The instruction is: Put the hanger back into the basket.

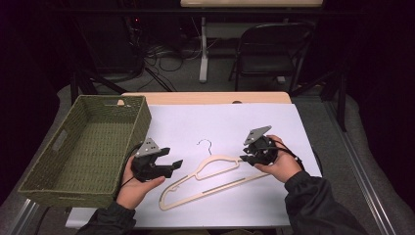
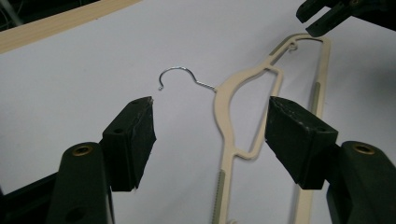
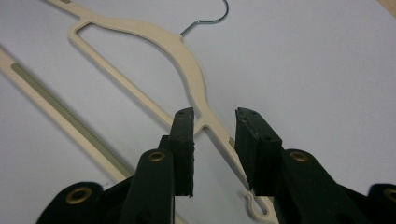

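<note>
A cream hanger with a metal hook lies flat on the white sheet. My right gripper is at its right shoulder. In the right gripper view the jaws stand either side of the hanger's arm, with a gap to each pad. My left gripper hovers wide open just left of the hanger and points at it. In the left gripper view its jaws frame the hanger's neck and hook, and the right gripper reaches in at the top right.
A green woven basket stands on the table's left side, close beside my left hand. The wooden table edge runs along the back. A folding chair and a table leg stand beyond it.
</note>
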Tool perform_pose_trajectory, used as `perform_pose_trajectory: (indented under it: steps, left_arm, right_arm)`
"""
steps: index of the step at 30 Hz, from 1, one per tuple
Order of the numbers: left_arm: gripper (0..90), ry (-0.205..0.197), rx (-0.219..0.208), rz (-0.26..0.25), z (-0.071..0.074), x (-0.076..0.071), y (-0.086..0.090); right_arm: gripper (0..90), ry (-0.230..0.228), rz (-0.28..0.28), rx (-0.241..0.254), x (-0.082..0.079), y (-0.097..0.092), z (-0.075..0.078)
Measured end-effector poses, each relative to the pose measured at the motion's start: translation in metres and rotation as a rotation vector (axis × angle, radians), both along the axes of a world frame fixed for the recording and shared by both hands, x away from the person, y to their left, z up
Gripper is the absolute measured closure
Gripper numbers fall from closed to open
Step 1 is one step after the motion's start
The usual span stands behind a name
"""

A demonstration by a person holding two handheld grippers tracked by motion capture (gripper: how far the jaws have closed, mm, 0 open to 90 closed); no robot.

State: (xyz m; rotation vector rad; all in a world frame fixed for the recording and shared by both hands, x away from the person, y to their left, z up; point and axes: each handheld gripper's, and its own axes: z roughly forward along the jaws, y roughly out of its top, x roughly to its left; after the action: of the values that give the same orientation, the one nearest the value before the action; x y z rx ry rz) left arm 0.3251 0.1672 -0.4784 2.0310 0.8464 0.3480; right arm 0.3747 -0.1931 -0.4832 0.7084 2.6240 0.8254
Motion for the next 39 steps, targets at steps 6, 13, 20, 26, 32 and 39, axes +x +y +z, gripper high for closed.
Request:
perform_pose_trajectory:
  steps: [6, 13, 20, 26, 32, 39]
  left_arm:
    - [33.9, 0.019, 0.004, 0.002, -0.004, 0.005, -0.002]
    - [37.9, 0.013, 0.012, -0.014, -0.009, 0.005, -0.007]
    - [38.6, 0.008, 0.006, -0.021, -0.012, 0.001, -0.008]
    - [38.6, -0.001, -0.014, -0.028, -0.011, -0.007, -0.006]
    - [38.7, -0.018, -0.019, -0.030, -0.008, -0.012, -0.003]
    - [38.7, -0.026, -0.017, -0.022, -0.006, -0.015, 0.001]
  right_arm:
    - [69.4, -0.003, 0.003, 0.013, 0.007, 0.004, -0.004]
    - [73.2, 0.007, 0.103, 0.041, 0.005, 0.026, -0.002]
    - [72.3, 0.051, 0.214, -0.004, 0.001, 0.054, -0.020]
    - [72.8, 0.072, 0.288, -0.085, 0.003, 0.069, -0.021]
    - [73.0, 0.106, 0.363, -0.176, 0.007, 0.081, -0.012]
    - [72.7, 0.124, 0.436, -0.288, 0.011, 0.095, -0.003]
